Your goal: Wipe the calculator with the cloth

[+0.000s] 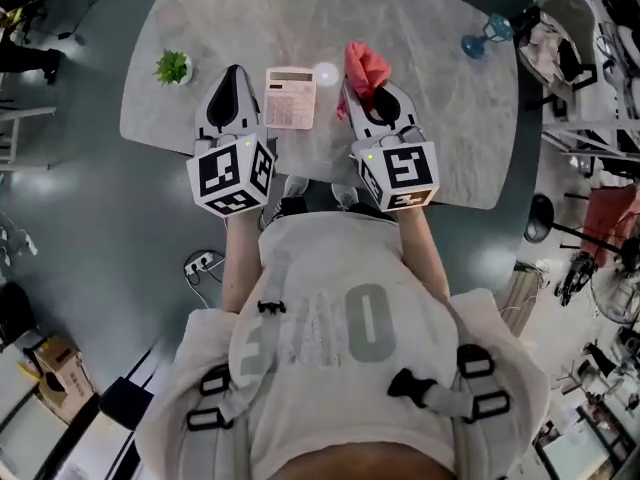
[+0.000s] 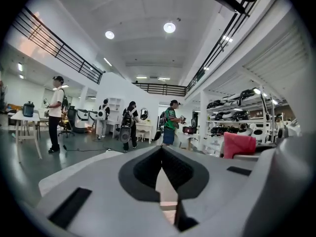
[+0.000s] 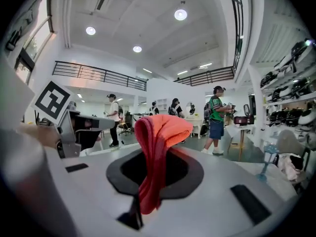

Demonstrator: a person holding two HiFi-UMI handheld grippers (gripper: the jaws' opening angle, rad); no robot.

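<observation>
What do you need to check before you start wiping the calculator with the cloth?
1. Cloth gripped by the right gripper: ok, jaws shut on it.
2. Left gripper empty: ok, jaws together on nothing.
3. Calculator lying flat and uncovered on the table: ok.
4. Cloth touching the calculator: not ok, it is off to the calculator's right.
5. Left gripper steadying the calculator: not ok, it is beside it, not on it.
6. Where the dirt is: cannot tell.
</observation>
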